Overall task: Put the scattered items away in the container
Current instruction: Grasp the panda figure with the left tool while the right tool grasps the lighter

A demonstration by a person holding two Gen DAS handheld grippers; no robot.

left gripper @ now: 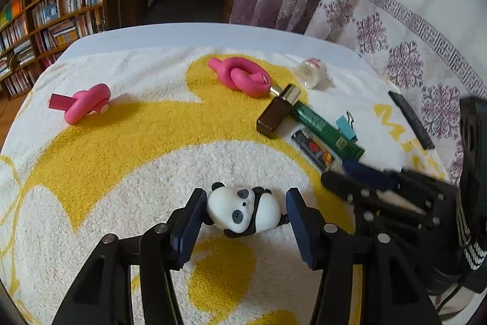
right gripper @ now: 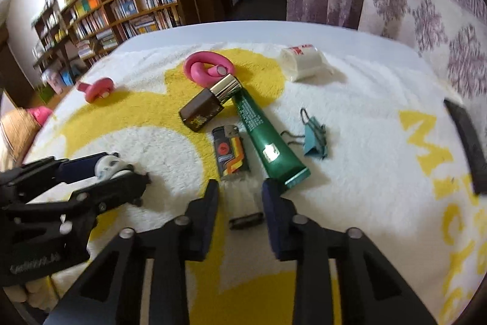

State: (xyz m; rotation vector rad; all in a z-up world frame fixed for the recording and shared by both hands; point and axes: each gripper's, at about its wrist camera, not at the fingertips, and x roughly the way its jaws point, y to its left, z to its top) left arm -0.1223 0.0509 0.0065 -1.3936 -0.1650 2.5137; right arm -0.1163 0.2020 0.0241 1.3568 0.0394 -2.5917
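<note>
Tools first: in the left wrist view our left tool [left gripper: 245, 215] straddles the panda figure [left gripper: 243, 210] at the lower centre of the frame, its left pad touching the panda's head and its right pad standing just clear, so we read it as apart around the toy, not clamped. In the right wrist view our right tool [right gripper: 240, 197] sits low at bottom centre with its pads narrowly apart over the towel [right gripper: 350, 118], the lower end of the lighter [right gripper: 229, 153] just ahead of the tips and a small dark-banded piece between them that we cannot identify; nothing looks pinched. Outward from there lie the green tube [right gripper: 268, 139], the brown bottle [right gripper: 210, 105], the blue binder clip [right gripper: 315, 136], two pink knots [left gripper: 240, 75] toward the upper middle, and a clear cup [right gripper: 303, 63] at the upper right. We see no container in either view. We judge the step to be picking up, with both tools on their targets. Next we need the left tool to close squarely on the rounded panda, which may squirm out.
</note>
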